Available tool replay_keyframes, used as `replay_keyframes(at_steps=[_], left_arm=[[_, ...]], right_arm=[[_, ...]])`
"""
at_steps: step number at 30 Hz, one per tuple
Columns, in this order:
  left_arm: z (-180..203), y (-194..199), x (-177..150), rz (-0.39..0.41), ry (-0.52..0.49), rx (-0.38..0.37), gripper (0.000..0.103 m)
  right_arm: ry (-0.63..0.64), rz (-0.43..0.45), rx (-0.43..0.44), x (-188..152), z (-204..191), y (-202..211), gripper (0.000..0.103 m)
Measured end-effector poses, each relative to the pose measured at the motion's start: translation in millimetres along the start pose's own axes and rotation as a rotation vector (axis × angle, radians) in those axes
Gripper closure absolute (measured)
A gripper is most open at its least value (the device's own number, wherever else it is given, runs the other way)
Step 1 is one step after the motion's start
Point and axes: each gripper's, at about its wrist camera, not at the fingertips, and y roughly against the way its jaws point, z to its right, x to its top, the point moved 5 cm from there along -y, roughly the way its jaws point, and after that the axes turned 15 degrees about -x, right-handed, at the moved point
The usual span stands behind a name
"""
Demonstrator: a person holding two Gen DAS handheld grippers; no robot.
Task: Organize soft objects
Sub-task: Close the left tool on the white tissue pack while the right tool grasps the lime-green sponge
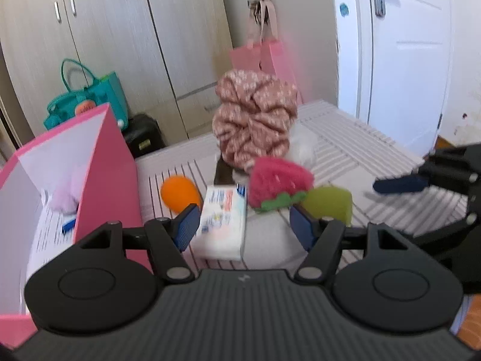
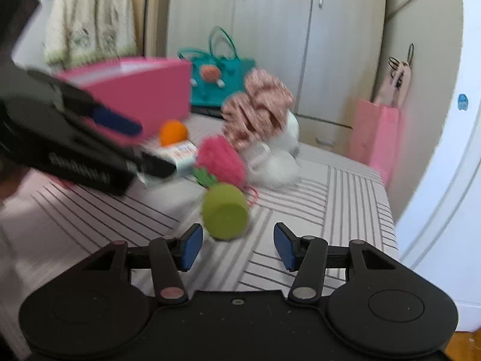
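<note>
Hovering with jaws apart, empty: left gripper lining up tissue pack, right gripper nearing green sponge.

Striped bed carries pink box, soft toys.

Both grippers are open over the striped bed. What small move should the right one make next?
Probably ease the right gripper forward around the green sponge: it lies just ahead of the open jaws, nothing is held, and the left gripper is lined up on the tissue pack instead.
</note>
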Motion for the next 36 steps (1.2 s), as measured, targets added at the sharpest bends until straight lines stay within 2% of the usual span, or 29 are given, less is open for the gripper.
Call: replay_keyframes(at_steps=[4,6,7,12,15,19,22,28,29,31,34,36], left_arm=[[-6,-7,2,-0.007,0.044,-0.038,0.039],[-8,-15,2,-0.024,0.022,-0.023,0.053],[-9,-19,2,-0.041,0.006,-0.01,0.063],[-18,-33,0,-0.082,0.037,0.046,0.063],[-24,-39,-2,-0.102,0.046,0.094,0.059],[-31,-49,-7,-0.144,0.092,0.078,0.057],[-32,-50,-7,-0.134,0.093,0.098,0.052],[-34,-55,-7,-0.125,0.117,0.087,0.045],[-35,-57,-6,-0.124,0.124,0.087,0.04],[-37,-59,-7,-0.119,0.144,0.08,0.036],[-40,-59,-9,-0.108,0.165,0.057,0.039],[-41,-57,-12,-0.095,0.197,0.029,0.052]], right_arm=[[-0.044,-0.034,0.061,3,3,-7,0.046],[-0.053,-0.021,0.08,5,3,-9,0.046],[-0.055,-0.016,0.086,6,3,-11,0.046],[-0.12,-0.038,0.145,8,3,-21,0.046],[-0.131,-0.05,0.156,9,0,-26,0.046],[-0.138,-0.058,0.162,10,-1,-30,0.046],[-0.138,-0.057,0.166,13,-3,-32,0.046],[-0.126,-0.049,0.148,14,-5,-33,0.046],[-0.129,-0.05,0.144,14,-4,-34,0.047],[-0.129,-0.053,0.141,14,-5,-34,0.059],[-0.113,-0.043,0.131,13,-6,-31,0.06],[-0.113,-0.039,0.132,12,-6,-28,0.061]])
